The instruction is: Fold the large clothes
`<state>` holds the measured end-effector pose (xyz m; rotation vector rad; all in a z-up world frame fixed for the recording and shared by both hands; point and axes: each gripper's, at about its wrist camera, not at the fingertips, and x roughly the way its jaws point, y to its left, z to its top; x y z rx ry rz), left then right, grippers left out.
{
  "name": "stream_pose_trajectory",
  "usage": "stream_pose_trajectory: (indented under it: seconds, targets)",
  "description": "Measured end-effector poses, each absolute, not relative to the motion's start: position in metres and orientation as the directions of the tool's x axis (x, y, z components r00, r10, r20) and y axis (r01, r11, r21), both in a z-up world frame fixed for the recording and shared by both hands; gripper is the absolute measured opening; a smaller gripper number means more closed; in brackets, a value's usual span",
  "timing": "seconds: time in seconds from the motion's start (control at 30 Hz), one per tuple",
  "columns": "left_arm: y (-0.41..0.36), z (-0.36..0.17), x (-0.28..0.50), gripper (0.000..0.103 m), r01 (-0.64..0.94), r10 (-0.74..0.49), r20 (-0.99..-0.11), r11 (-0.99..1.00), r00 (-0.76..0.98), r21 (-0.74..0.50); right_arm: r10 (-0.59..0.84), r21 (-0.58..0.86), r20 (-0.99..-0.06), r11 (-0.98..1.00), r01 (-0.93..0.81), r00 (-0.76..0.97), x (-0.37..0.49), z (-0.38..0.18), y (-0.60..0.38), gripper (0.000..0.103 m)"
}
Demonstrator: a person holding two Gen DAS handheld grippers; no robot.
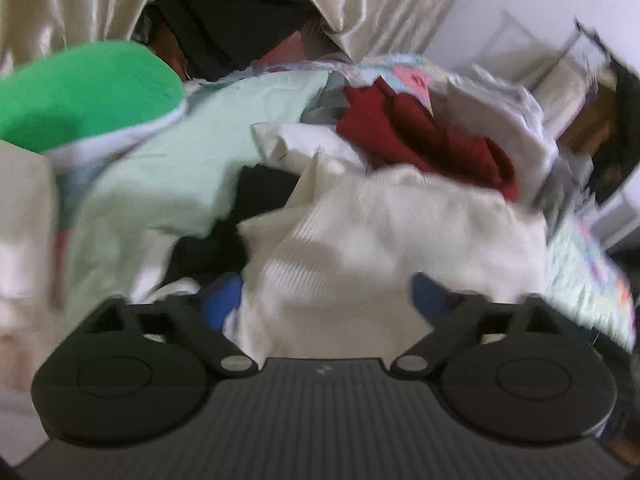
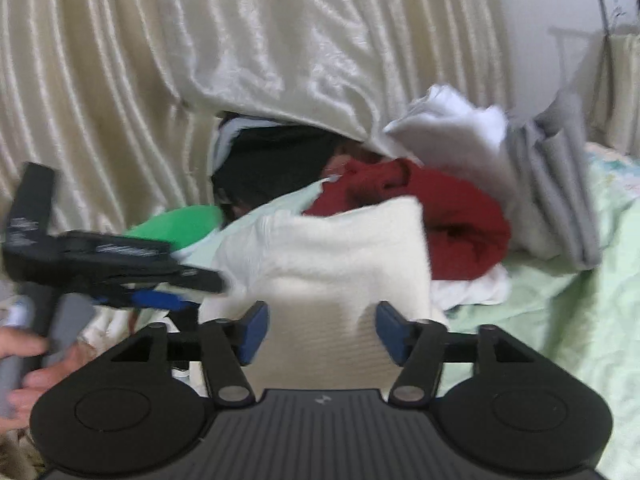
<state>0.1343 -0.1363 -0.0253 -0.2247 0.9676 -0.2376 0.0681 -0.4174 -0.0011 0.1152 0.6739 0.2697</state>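
Observation:
A cream ribbed knit garment lies on top of a heap of clothes; it also shows in the right wrist view. My left gripper is open, its blue pads wide apart with the cream knit between them. It shows from the side in the right wrist view, low at the left of the knit. My right gripper is open, its blue pads on either side of a bunched part of the cream knit. I cannot tell if the pads touch the cloth. Both views are blurred.
The heap holds a red garment, a mint sheet, a green item, black cloth, white cloth and grey cloth. A cream curtain hangs behind. A pale green bedspread lies right.

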Motion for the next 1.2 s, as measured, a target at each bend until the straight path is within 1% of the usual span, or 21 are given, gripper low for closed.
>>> stream_pose_trajectory:
  seconds: [0.07, 0.17, 0.2, 0.23, 0.3, 0.4, 0.47, 0.53, 0.7, 0.8, 0.9, 1.03, 1.2]
  targets:
    - [-0.134, -0.016, 0.114, 0.102, 0.158, -0.248, -0.825, 0.968, 0.508, -0.194, 0.227, 0.158, -0.629, 0.974, -0.164, 0.743, 0.062, 0.01, -0.406, 0.066]
    - [-0.12, -0.005, 0.086, 0.102, 0.109, -0.154, -0.877, 0.987, 0.455, -0.116, 0.216, 0.146, -0.667, 0.976, -0.159, 0.713, 0.042, 0.022, -0.394, 0.067]
    - [-0.117, -0.001, 0.077, 0.102, 0.092, -0.136, -0.886, 0.99, 0.442, -0.106, 0.217, 0.146, -0.673, 0.976, -0.161, 0.707, 0.036, 0.025, -0.39, 0.067]
    - [-0.116, 0.004, 0.07, 0.103, 0.071, -0.141, -0.888, 0.99, 0.438, -0.122, 0.216, 0.142, -0.68, 0.976, -0.164, 0.701, 0.029, 0.03, -0.383, 0.068]
    - [-0.118, 0.011, 0.058, 0.103, 0.048, -0.152, -0.89, 0.988, 0.429, -0.145, 0.196, 0.105, -0.692, 0.98, -0.171, 0.695, 0.017, 0.038, -0.366, 0.076]
    - [-0.132, 0.016, 0.044, 0.102, 0.049, -0.158, -0.896, 0.987, 0.415, -0.151, 0.161, 0.053, -0.716, 0.983, -0.177, 0.679, 0.006, 0.04, -0.345, 0.084]
    - [-0.141, 0.014, 0.041, 0.103, 0.051, -0.126, -0.897, 0.992, 0.424, -0.116, 0.158, 0.055, -0.737, 0.983, -0.174, 0.658, 0.001, 0.039, -0.341, 0.084]
    - [-0.153, 0.009, 0.039, 0.103, 0.072, -0.081, -0.891, 0.996, 0.446, -0.055, 0.143, 0.066, -0.752, 0.988, -0.142, 0.644, -0.003, 0.036, -0.341, 0.086]
    - [-0.166, -0.012, 0.042, 0.103, 0.096, -0.074, -0.893, 0.995, 0.443, -0.035, 0.104, 0.138, -0.769, 0.99, 0.004, 0.63, -0.015, 0.015, -0.356, 0.089]
    - [-0.177, -0.024, 0.04, 0.103, 0.101, -0.021, -0.892, 0.994, 0.452, 0.028, 0.061, 0.084, -0.788, 0.996, 0.009, 0.613, -0.007, 0.006, -0.358, 0.089]
    - [-0.185, -0.029, 0.039, 0.103, 0.117, -0.038, -0.881, 0.993, 0.471, 0.019, 0.013, 0.044, -0.784, 0.998, 0.034, 0.621, -0.003, 0.0, -0.36, 0.09]
    - [-0.19, -0.032, 0.038, 0.103, 0.116, -0.023, -0.875, 0.992, 0.483, 0.038, 0.023, 0.065, -0.782, 0.997, 0.045, 0.623, -0.003, -0.004, -0.365, 0.09]
    - [-0.191, -0.031, 0.037, 0.103, 0.109, 0.0, -0.864, 0.992, 0.504, 0.063, 0.01, 0.042, -0.775, 0.998, 0.036, 0.632, -0.004, -0.008, -0.364, 0.091]
